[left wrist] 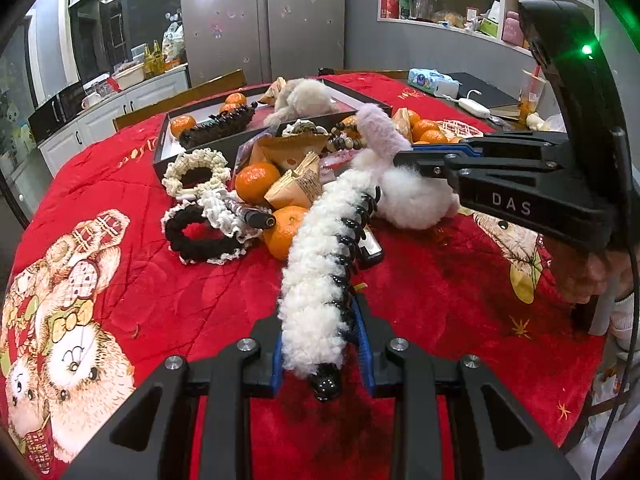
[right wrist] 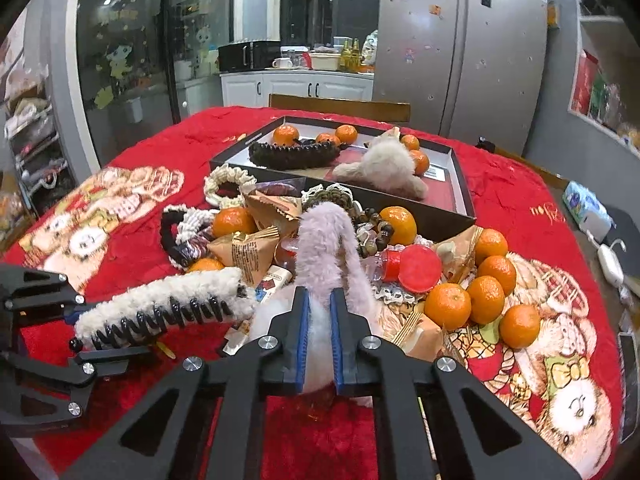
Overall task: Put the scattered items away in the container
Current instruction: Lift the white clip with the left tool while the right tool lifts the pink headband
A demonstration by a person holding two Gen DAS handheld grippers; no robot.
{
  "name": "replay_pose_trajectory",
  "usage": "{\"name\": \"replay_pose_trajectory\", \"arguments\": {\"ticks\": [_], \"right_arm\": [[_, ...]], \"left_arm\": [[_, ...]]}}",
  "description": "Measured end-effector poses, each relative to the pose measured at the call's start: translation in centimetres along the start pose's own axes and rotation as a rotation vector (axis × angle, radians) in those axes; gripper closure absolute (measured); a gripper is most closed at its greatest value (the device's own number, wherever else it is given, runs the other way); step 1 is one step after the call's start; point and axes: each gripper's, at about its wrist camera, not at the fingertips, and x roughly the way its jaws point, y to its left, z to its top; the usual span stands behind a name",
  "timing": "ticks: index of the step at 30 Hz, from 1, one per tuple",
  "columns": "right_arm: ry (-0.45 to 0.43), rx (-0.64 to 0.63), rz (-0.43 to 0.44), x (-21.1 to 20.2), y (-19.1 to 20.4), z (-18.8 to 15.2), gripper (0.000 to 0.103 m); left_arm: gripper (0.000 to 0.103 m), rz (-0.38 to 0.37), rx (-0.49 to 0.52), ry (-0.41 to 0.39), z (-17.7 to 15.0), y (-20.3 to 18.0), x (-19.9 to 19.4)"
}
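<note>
— Left wrist view: what is seen between the jaws of the left gripper (left wrist: 323, 344)?

— A white fluffy hair claw (left wrist: 320, 268) with black teeth is clamped there. Its near end is pinched between the blue pads, and the rest is stretched away from the gripper over the red tablecloth (left wrist: 420, 280), toward the heap of scattered items in the middle of the table.

— And the right gripper (left wrist: 416, 160)?

— It is seen entering from the table's right edge. In the right wrist view, the right gripper (right wrist: 319, 332) is closed on a pale pink plush piece (right wrist: 326, 248); the white fluffy part is squeezed between the pads, and the pink part is arched up beyond the fingertips, above the heap.

— Where is the container?

— A shallow black box (right wrist: 460, 184) is set toward the far edge of the table, behind the heap. A dark hair claw (right wrist: 292, 154), a beige plush item (right wrist: 384, 168) and several tangerines (right wrist: 286, 134) are already held in it.

— What is left outside it?

— More tangerines (right wrist: 480, 292), scrunchies (left wrist: 196, 172), paper-wrapped snacks (right wrist: 250, 252) and a red round jelly cup (right wrist: 418, 268) are spread on the cloth beside the box.
</note>
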Motion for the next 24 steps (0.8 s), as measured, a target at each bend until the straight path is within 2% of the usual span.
{"name": "replay_pose_trajectory", "arguments": {"ticks": [3, 7, 11, 12, 15, 18, 21, 24], "right_arm": [[-0.019, 0.006, 0.002, -0.8, -0.1, 0.2, 0.103], [-0.062, -0.014, -0.005, -2.6, 0.2, 1.0, 0.103], [-0.039, -0.031, -0.016, -2.4, 0.7, 0.9, 0.100], [-0.029, -0.028, -0.017, -2.0, 0.6, 0.8, 0.098], [0.006, 0.014, 0.010, -0.8, 0.0, 0.3, 0.075], [-0.001, 0.015, 0.025, -0.4, -0.1, 0.1, 0.073], [-0.006, 0.000, 0.039, -0.4, 0.2, 0.4, 0.062], [-0.006, -0.033, 0.052, -0.3, 1.0, 0.5, 0.056]], "left_arm": [[0.073, 0.007, 0.002, -0.011, 0.1, -0.1, -0.6], [0.073, 0.020, 0.004, -0.036, 0.5, 0.0, -1.7], [0.073, 0.020, 0.006, -0.051, 0.7, 0.0, -2.4], [0.073, 0.024, 0.006, -0.053, 0.6, 0.0, -2.5], [0.073, 0.018, 0.001, -0.048, 0.4, 0.0, -2.4], [0.073, 0.026, 0.003, -0.036, 0.1, 0.0, -2.1], [0.073, 0.032, -0.009, -0.025, 0.1, 0.5, -1.9], [0.073, 0.037, -0.018, -0.033, 0.2, 1.0, -1.9]]}}
